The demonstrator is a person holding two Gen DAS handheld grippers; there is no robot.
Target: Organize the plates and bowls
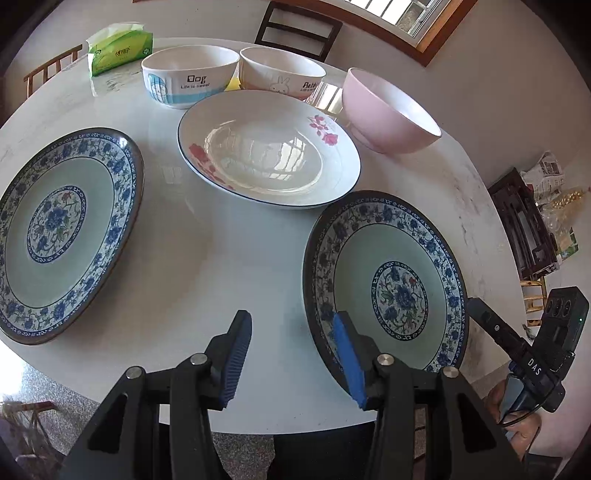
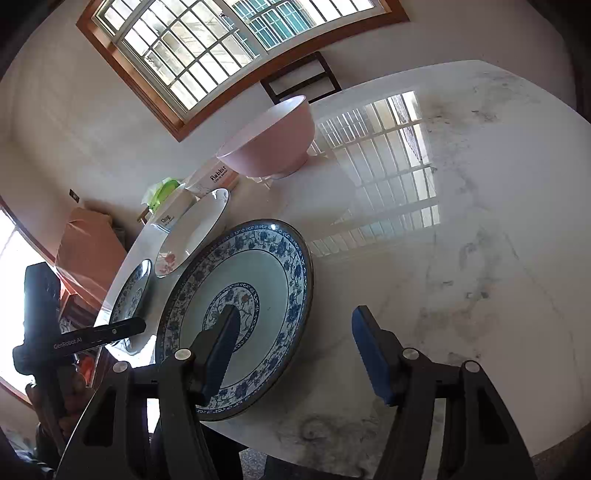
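Two blue-patterned plates lie on the round white table: one at the left, one at the right, the right one also in the right wrist view. A white plate with red flowers lies between them, farther back. Behind it stand a "Dog" bowl, a "Rabbit" bowl and a pink bowl. My left gripper is open above the table's near edge, its right finger over the right plate's rim. My right gripper is open, its left finger over that plate.
A green tissue pack sits at the table's far left. Dark chairs stand behind the table. A dark cabinet stands to the right. The right gripper's body shows at the left wrist view's right edge.
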